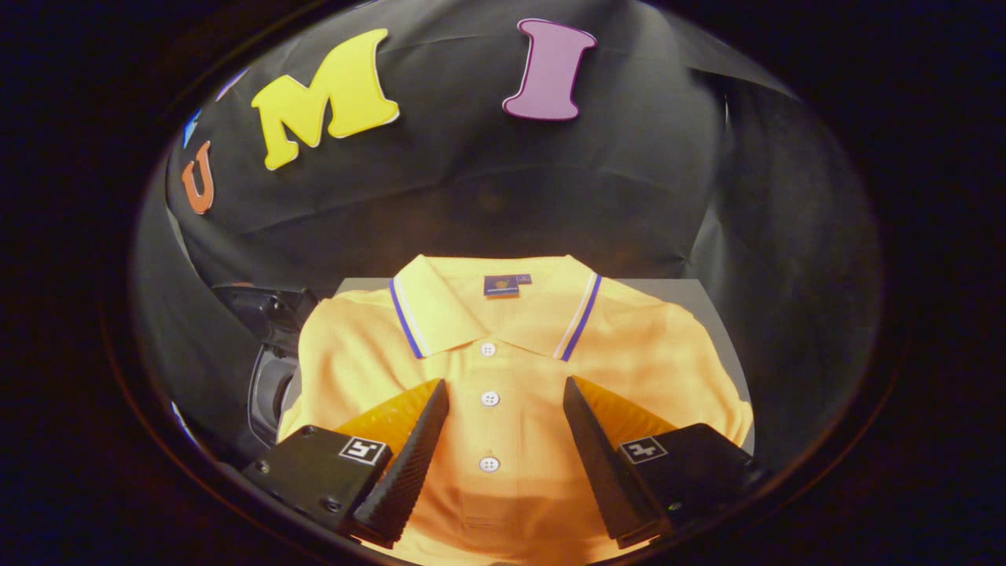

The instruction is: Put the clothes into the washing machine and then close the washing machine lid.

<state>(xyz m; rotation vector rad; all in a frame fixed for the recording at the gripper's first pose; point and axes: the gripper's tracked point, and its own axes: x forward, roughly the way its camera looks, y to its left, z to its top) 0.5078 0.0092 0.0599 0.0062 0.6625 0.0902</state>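
A folded yellow polo shirt (503, 369) with a blue-and-white striped collar and white buttons lies flat on a grey table (692, 295). My gripper (505, 387) hovers over the shirt's front, open, its two black fingers spread to either side of the button placket. Nothing is between them. A dark rounded machine part (271, 354), possibly the washing machine, sits just left of the shirt, beyond the left finger; I cannot tell whether its lid is up.
Black cloth walls close in behind the table and on both sides. The grey table's far edge runs just behind the shirt's collar, and its right edge shows beside the shirt's sleeve.
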